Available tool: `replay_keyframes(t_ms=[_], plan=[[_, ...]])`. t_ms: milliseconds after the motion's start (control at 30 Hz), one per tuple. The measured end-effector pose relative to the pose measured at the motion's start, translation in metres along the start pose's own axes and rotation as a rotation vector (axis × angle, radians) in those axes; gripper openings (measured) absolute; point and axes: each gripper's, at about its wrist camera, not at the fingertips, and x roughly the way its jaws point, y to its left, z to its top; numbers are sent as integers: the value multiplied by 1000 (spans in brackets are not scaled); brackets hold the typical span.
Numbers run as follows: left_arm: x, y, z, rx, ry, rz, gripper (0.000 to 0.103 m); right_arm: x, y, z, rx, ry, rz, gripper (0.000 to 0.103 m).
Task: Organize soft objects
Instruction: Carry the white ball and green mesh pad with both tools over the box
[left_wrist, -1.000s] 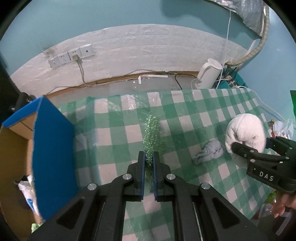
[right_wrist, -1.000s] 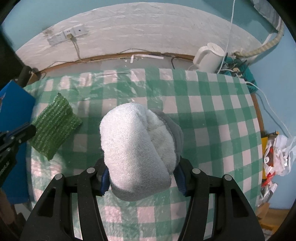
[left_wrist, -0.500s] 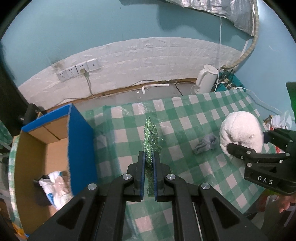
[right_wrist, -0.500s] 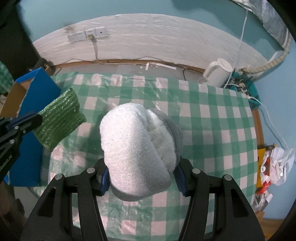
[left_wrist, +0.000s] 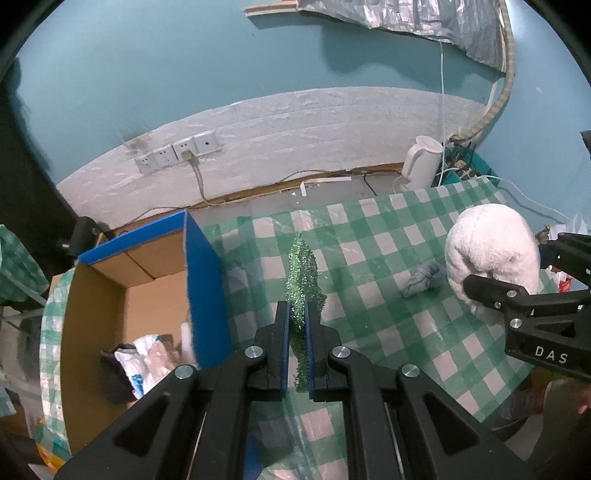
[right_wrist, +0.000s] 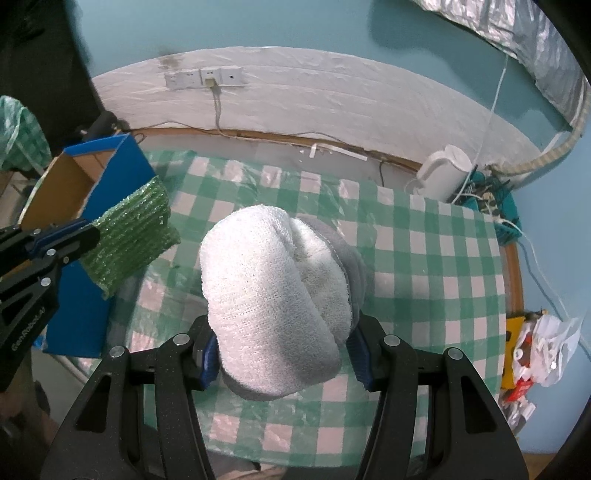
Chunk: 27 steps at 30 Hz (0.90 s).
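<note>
Both grippers are way higher than a second ago. Back then the checked tablecloth (left_wrist: 388, 280) filled most of both views; now we see its edges and a lot more wall.

Left gripper (left_wrist: 296, 321): jaws nearly closed, pinching the green sparkly scrubber (left_wrist: 301, 273) edge-on, so in the left wrist view it's just a thin green strip sticking up between the blue pads. Same grip as before. In the right wrist view the scrubber (right_wrist: 129, 236) shows its flat face, held in the air right over the near corner of the blue cardboard box (right_wrist: 99, 184). A second ago it hung over the tablecloth, clear of the box.

That box (left_wrist: 155, 280) is the big change in the left view. Earlier we only got its blue side; now we look down into the open top, with a crumpled white plastic bag (left_wrist: 144, 358) and something dark at the bottom.

Right gripper (right_wrist: 284, 354): jaws spread wide around the white fluffy towel bundle (right_wrist: 273, 295), with a grey cloth layer poking out on its right side. The hold hasn't changed. The bundle is up off the table, over the middle of the cloth.

The small grey rag (left_wrist: 423, 280) lies on the tablecloth just left of the bundle (left_wrist: 491, 254) in the left view. The white kettle (left_wrist: 421, 162) stands beyond the far table edge, by the wall.
</note>
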Motion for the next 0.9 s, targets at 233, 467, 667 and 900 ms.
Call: replay_keyframes(t_ms=[233, 467, 667, 900], plan=[[-19, 12, -1, -8, -33, 14, 7, -10, 22, 5, -40, -19, 15, 57], [-33, 29, -4, -29, -52, 32, 7, -16, 47, 14, -84, -35, 32, 57], [-40, 45, -7, -51, -63, 55, 7, -21, 68, 23, -114, -51, 49, 57], [-50, 66, -12, -81, -78, 81, 7, -25, 95, 30, -153, -64, 68, 57]])
